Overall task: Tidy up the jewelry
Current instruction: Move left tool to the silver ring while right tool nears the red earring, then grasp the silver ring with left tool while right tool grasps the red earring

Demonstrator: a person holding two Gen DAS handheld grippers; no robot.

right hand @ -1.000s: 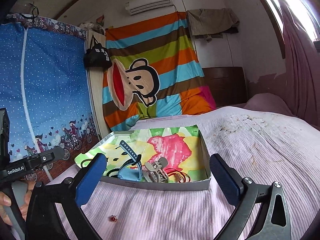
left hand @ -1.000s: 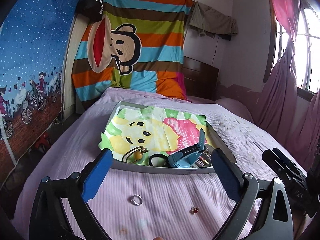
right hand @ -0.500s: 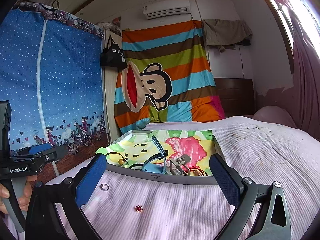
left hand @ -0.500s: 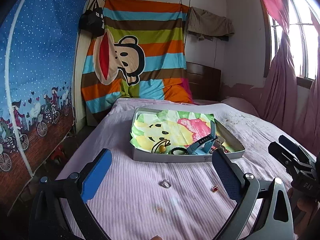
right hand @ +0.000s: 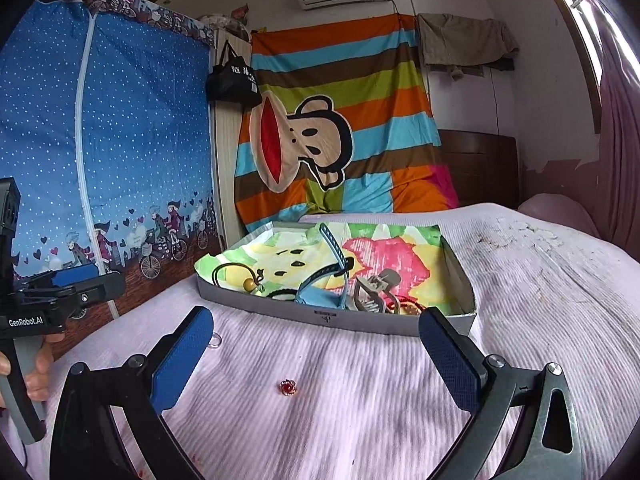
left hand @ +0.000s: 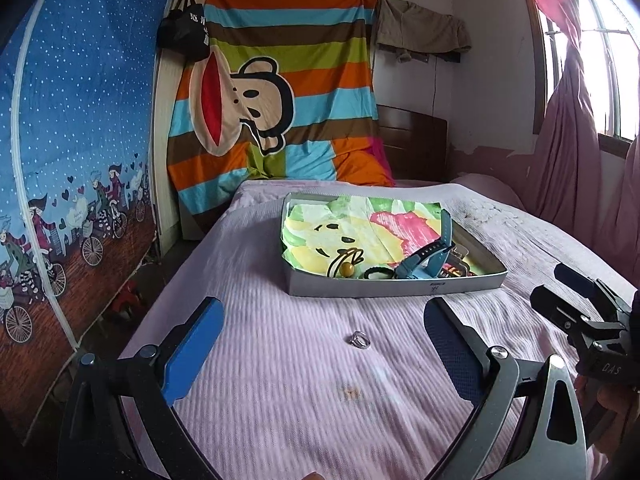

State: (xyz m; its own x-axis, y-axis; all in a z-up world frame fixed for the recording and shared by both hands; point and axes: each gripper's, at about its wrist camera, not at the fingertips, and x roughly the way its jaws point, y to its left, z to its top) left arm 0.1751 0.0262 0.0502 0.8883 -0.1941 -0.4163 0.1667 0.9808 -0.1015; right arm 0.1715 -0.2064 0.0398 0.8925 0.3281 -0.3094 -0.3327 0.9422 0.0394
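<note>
Red gem (right hand: 287, 387) visible right view only.

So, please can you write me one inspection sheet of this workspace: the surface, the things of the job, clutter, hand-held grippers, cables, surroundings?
Surface: pink ribbed bedspread, with a small stain near the front.
Job's things: silver ring and red gem piece lie loose on the bedspread; grey tray holds a blue watch, a grey hair claw, black hair ties and a cord with a wooden bead.
Clutter: nothing seen.
Grippers: left hand-held gripper open, empty, above the ring; right hand-held gripper open, empty, above the gem piece.
Cables: nothing seen.
Surroundings: striped monkey blanket, blue fabric wardrobe, pink curtains.
</note>
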